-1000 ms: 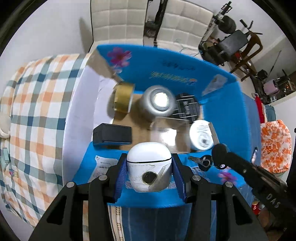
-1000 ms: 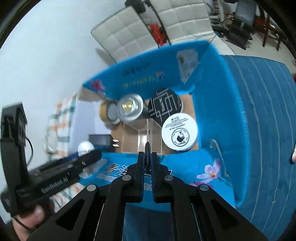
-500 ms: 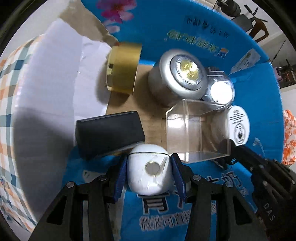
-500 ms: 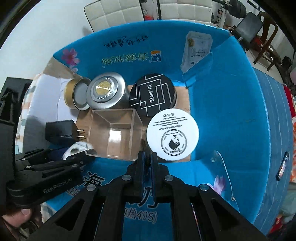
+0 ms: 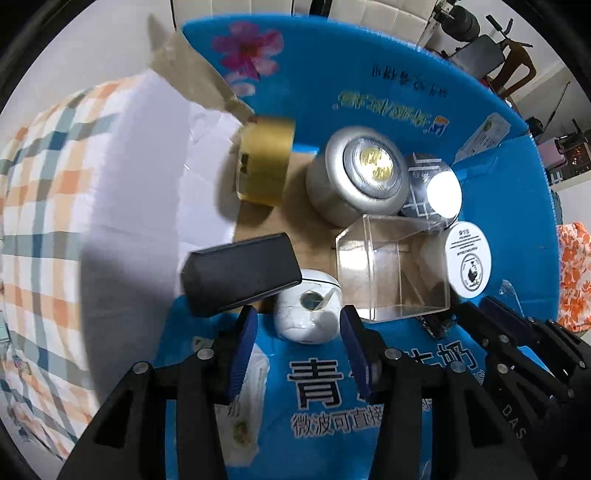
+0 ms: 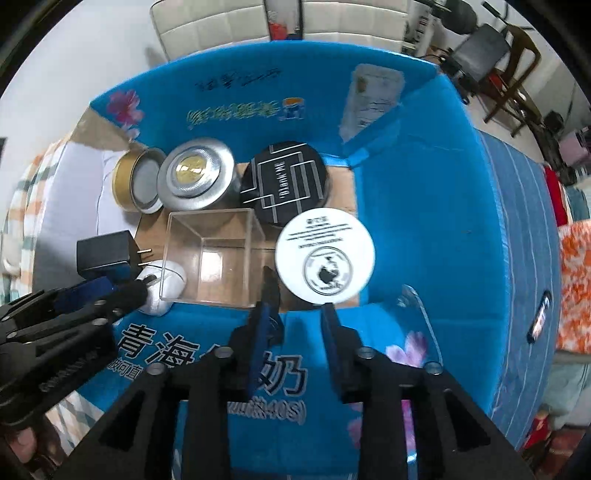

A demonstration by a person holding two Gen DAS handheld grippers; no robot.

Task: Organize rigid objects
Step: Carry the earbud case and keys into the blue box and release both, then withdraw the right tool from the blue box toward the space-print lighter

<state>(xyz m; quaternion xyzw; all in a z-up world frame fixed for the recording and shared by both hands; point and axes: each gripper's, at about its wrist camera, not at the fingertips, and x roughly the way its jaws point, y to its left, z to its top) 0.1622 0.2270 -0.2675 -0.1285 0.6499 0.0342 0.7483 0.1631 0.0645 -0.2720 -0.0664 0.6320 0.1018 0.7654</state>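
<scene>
An open blue carton (image 6: 424, 184) holds several items: a gold tin (image 5: 266, 162), a silver puck light (image 5: 362, 173), a black round tin (image 6: 284, 184), a white round jar (image 6: 325, 254), a clear plastic box (image 5: 391, 269) and a black plug adapter (image 5: 240, 273). A white earbud case (image 5: 306, 317) lies on the carton floor between the adapter and the clear box. My left gripper (image 5: 297, 332) is open just behind it, its pads off the case. My right gripper (image 6: 293, 321) is open at the near wall. A thin dark key (image 6: 269, 288) stands by its left finger, between the clear box and the jar.
A plaid cloth (image 5: 37, 221) lies left of the carton. A blue striped surface (image 6: 524, 258) with a small dark device (image 6: 539, 321) and orange patterned fabric (image 6: 576, 288) lies to the right. White padded chairs (image 6: 221, 22) and dark furniture stand behind.
My left gripper has opened and released the white case inside the carton. My right gripper, shut on the dark key earlier, has opened beside the clear box.
</scene>
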